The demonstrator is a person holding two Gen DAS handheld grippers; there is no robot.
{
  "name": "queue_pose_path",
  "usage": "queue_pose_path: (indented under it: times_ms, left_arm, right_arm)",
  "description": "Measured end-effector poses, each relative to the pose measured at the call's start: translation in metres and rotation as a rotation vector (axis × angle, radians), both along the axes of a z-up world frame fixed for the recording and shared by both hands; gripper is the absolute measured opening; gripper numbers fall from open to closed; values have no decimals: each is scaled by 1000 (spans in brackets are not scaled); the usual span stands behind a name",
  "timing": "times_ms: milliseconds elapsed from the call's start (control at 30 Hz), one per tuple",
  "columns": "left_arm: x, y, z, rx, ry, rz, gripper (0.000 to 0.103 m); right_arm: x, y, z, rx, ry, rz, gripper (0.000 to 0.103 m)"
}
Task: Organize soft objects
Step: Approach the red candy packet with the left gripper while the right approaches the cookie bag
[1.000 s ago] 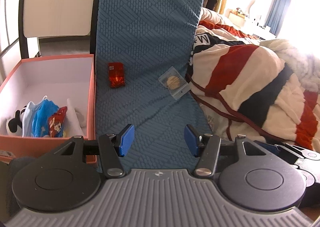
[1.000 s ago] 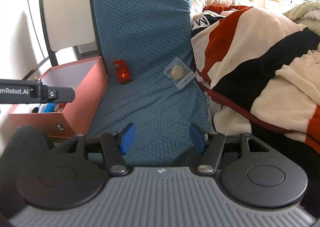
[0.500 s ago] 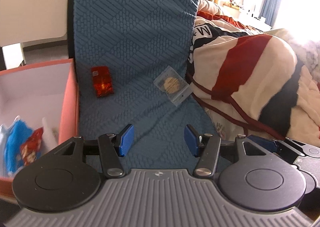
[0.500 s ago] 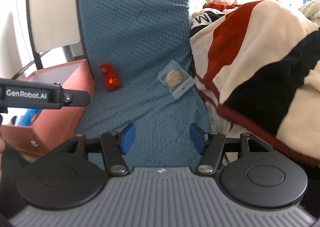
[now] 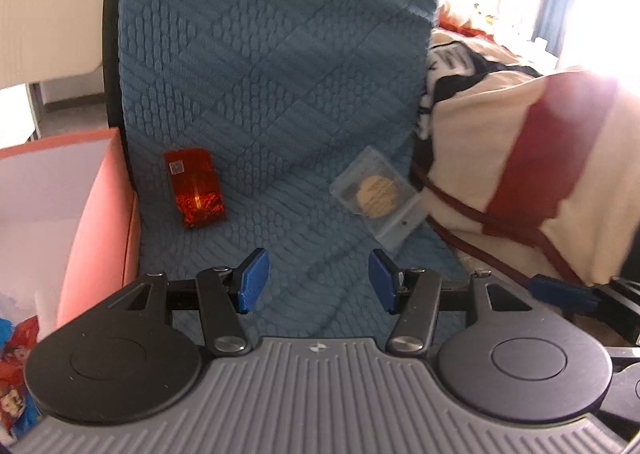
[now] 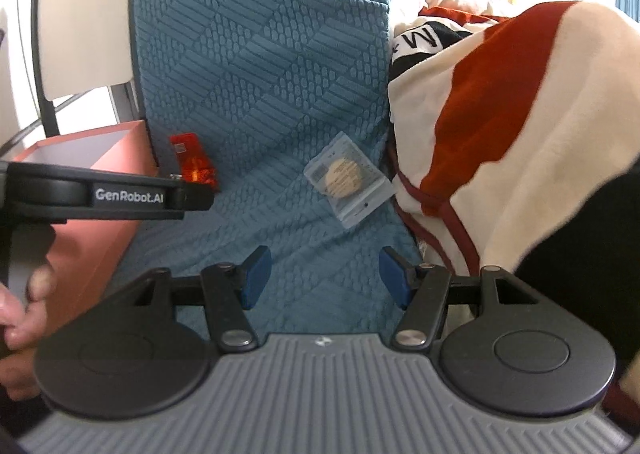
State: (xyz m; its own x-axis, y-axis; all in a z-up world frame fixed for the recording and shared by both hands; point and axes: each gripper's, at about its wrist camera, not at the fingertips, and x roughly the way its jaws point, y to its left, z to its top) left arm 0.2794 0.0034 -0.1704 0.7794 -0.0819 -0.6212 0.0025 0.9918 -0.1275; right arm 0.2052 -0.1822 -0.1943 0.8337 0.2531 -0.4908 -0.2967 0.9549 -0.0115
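Covering the seat: blue quilted mat

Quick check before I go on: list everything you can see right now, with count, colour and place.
red foil packet: 1, red-orange, on the blue cover near the box
clear cookie packet: 1, transparent with a tan disc, on the cover beside the blanket
pink box: 1, pink outside, white inside, left of the cover, holding colourful packets
blue textured cover: 1, teal, centre
striped blanket: 1, cream, red, black, right
white chair: 1, far left
left gripper: jaws open, empty
right gripper: jaws open, empty
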Motion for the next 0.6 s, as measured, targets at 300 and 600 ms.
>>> queue_pose_path:
  times_ms: [300, 600]
  left_arm:
    - [40, 6, -15, -4, 19, 19, 63]
    - [80, 19, -28, 10, 55, 103, 66]
  right_arm:
    - [46, 8, -10, -45, -1, 6, 62]
    - [90, 23, -18, -62, -4, 34, 62]
